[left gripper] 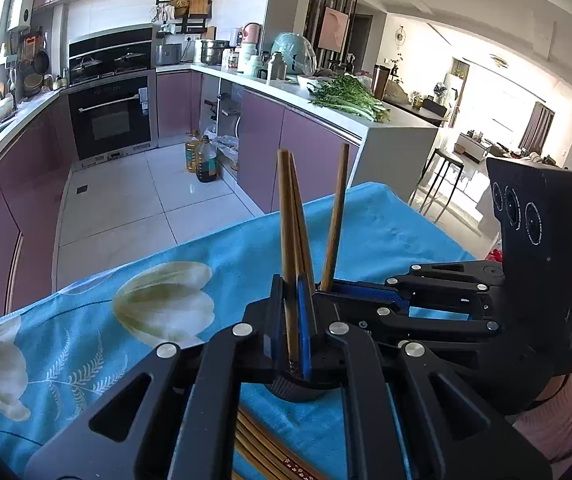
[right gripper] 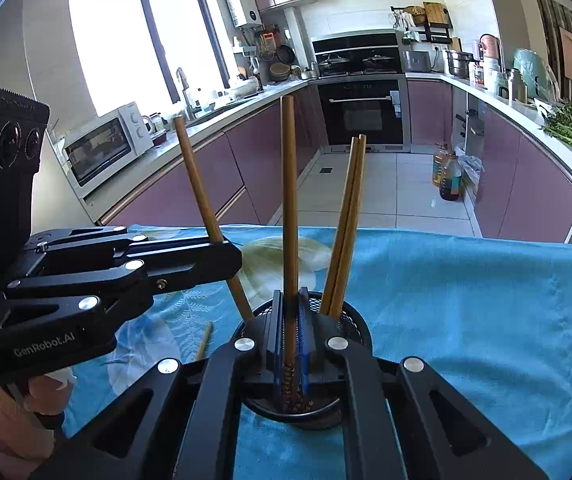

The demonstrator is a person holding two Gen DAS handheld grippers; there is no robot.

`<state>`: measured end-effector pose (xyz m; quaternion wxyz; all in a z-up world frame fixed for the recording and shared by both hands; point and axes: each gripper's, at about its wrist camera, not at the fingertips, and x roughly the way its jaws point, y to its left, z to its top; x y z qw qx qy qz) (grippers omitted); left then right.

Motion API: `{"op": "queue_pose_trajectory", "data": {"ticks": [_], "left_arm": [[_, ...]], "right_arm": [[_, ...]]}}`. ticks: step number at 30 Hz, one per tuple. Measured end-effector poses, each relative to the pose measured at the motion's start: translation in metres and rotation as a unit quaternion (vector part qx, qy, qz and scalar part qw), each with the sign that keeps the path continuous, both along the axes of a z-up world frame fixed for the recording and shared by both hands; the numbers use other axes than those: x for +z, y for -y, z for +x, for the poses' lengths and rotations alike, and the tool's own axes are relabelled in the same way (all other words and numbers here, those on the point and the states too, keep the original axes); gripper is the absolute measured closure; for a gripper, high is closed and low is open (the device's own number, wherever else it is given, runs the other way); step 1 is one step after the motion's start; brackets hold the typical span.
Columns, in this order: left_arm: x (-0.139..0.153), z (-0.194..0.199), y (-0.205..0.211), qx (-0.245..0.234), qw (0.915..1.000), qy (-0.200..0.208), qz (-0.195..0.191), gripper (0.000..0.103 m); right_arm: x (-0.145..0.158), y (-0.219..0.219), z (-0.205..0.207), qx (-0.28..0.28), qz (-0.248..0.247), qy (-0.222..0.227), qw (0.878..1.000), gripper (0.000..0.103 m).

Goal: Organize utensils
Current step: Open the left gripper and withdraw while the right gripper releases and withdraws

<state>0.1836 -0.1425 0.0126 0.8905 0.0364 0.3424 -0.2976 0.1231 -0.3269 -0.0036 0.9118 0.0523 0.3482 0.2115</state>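
Clamped between the pads of the right hand-held gripper, one chopstick stands nearly upright with its patterned lower end already inside the black mesh holder on the blue-clothed worktop. Just to its left, the left hand-held gripper is clamped on a second chopstick, equally upright but with its tip apparently just outside the rim. By my reading the right is nearer to letting go, beside the pair leaning there.
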Motion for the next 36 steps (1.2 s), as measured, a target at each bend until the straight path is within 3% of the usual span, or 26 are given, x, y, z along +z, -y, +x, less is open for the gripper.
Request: {"op": "queue_pose_trajectory", "data": {"ticks": [5, 10, 13, 16, 21, 28, 36], "left_arm": [[-0.005, -0.002, -0.008, 0.007, 0.9999, 0.001, -0.008, 0.089], [-0.005, -0.022, -0.031, 0.032, 0.999, 0.028, -0.012, 0.077], [-0.01, -0.041, -0.048, 0.047, 0.998, 0.042, -0.007, 0.067], [-0.025, -0.058, -0.065, 0.064, 0.9972, 0.039, 0.008, 0.065], [-0.064, -0.073, -0.089, 0.082, 0.9962, -0.009, 0.028, 0.063], [-0.123, -0.08, -0.092, 0.098, 0.9907, -0.076, 0.056, 0.063], [-0.143, -0.075, -0.082, 0.106, 0.9868, -0.1, 0.071, 0.061]], "right_arm": [[0.0, 0.001, -0.004, -0.01, 0.003, 0.006, 1.0, 0.095], [0.007, 0.005, -0.022, -0.015, 0.005, 0.036, 0.999, 0.084], [0.013, 0.004, -0.044, 0.006, 0.009, 0.057, 0.998, 0.079], [0.012, -0.006, -0.067, 0.044, 0.004, 0.066, 0.997, 0.07], [-0.02, -0.029, -0.083, 0.082, -0.017, 0.024, 0.996, 0.07], [-0.069, -0.047, -0.078, 0.083, -0.019, -0.049, 0.995, 0.07], [-0.092, -0.051, -0.072, 0.07, -0.03, -0.08, 0.994, 0.073]]}}
